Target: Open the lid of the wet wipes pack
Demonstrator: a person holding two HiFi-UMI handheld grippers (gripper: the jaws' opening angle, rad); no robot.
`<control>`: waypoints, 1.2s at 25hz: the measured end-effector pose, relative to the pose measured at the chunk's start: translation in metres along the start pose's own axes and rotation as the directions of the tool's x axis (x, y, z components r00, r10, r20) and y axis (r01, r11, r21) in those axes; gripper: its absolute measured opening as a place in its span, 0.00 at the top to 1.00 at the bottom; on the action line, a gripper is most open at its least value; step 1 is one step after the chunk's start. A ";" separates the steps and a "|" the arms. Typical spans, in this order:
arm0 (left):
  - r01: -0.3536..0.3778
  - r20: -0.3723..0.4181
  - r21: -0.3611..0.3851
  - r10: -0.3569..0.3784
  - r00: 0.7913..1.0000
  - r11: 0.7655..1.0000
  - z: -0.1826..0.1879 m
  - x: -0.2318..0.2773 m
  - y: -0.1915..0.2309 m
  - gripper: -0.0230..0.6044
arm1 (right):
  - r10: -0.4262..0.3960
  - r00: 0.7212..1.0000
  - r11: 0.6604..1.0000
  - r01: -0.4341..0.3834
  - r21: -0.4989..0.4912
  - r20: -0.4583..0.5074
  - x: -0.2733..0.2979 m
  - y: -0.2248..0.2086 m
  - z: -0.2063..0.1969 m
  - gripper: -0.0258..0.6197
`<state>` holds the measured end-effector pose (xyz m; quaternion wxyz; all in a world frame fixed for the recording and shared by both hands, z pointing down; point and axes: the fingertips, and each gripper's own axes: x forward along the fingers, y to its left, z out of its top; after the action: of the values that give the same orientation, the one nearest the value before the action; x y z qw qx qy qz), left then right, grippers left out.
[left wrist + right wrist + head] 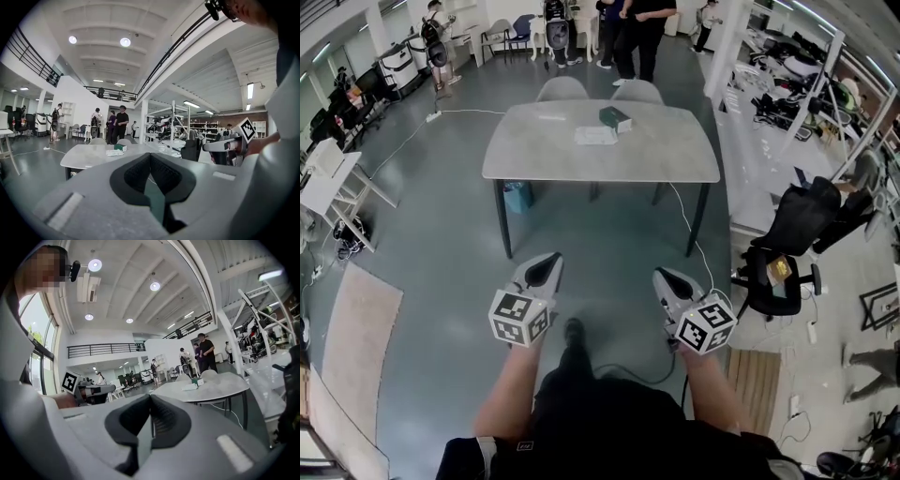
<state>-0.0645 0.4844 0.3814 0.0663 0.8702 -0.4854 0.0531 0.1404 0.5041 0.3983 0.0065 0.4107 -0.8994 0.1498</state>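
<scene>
Far ahead, a grey table (534, 159) carries a flat white wet wipes pack (596, 136), with a dark green box (616, 118) just behind it. I stand well short of the table, holding both grippers low over the floor. My left gripper (551, 265) and right gripper (660, 277) point toward the table, both shut with nothing between the pads. The left gripper view has the pack (114, 152) small and distant beyond the closed jaws of the left gripper (150, 155). In the right gripper view the pack (190, 387) lies past the right gripper (150, 397).
Two grey chairs (562, 88) stand behind the table and several people stand at the back of the room. A blue bin (518, 197) sits under the table. To the right are a black office chair (792, 234), a white cable (698, 246) and a wooden pallet (755, 380).
</scene>
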 end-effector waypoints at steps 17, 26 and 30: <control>0.100 -0.048 -0.036 -0.101 0.994 0.994 0.015 0.198 0.202 0.95 | -0.030 0.992 0.999 0.034 0.036 -0.122 0.253 -0.090 0.021 0.96; 0.145 -0.038 -0.045 -0.146 0.989 0.988 0.018 0.235 0.248 0.95 | -0.026 0.993 0.999 0.028 0.019 -0.117 0.332 -0.102 0.046 0.96; 0.130 -0.047 -0.043 -0.132 0.990 0.991 0.016 0.249 0.270 0.95 | -0.017 0.993 1.000 0.020 0.023 -0.120 0.359 -0.116 0.047 0.96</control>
<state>-0.1634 0.1324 0.4217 0.0990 0.8972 -0.4262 0.0604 -0.0065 0.1554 0.4325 0.0570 0.4094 -0.8915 0.1851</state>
